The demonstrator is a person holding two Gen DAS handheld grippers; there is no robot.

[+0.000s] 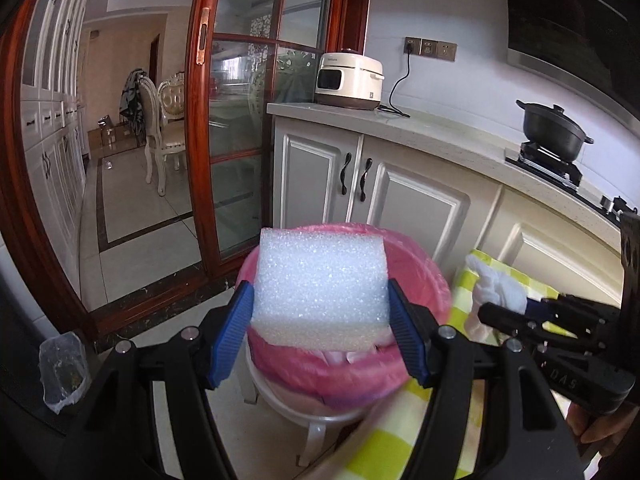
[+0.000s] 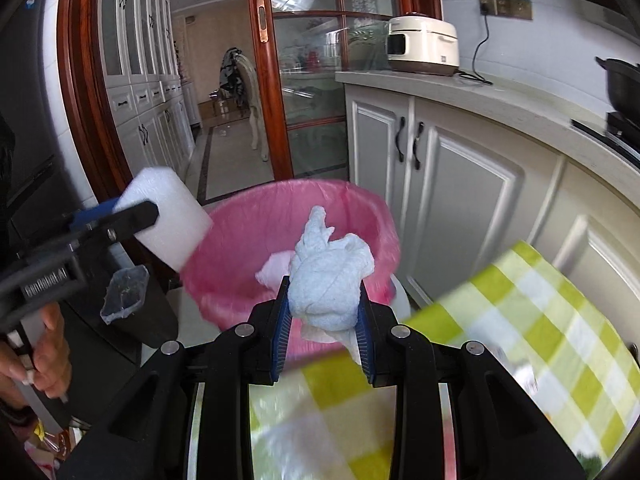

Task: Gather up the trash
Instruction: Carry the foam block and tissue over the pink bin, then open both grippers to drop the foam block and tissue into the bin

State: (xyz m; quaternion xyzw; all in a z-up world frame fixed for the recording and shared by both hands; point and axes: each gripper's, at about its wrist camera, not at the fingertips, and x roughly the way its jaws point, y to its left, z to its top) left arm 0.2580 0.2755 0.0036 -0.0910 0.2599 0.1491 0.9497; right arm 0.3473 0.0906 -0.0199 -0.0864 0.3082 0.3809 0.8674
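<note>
My left gripper (image 1: 322, 300) is shut on a white foam block (image 1: 322, 280), its blue pads pressing both sides. The block hangs just above the near rim of a bin lined with a pink bag (image 1: 420, 272). In the right wrist view the same foam block (image 2: 168, 216) shows at the left, beside the pink-lined bin (image 2: 256, 216). My right gripper (image 2: 324, 300) is shut on a crumpled white tissue wad (image 2: 326, 280), held over the bin's near edge. White paper (image 2: 274, 268) lies inside the bin. The right gripper (image 1: 520, 308) with its tissue (image 1: 496, 284) also appears at the right of the left wrist view.
A table with a green-and-white checked cloth (image 2: 540, 320) lies under and right of the grippers. White kitchen cabinets (image 1: 420, 200) stand behind the bin, with a rice cooker (image 1: 348, 80) and a black pot (image 1: 554, 130) on the counter. A clear plastic bag (image 2: 124, 292) hangs at the left. A wood-framed glass door (image 1: 224, 140) stands behind.
</note>
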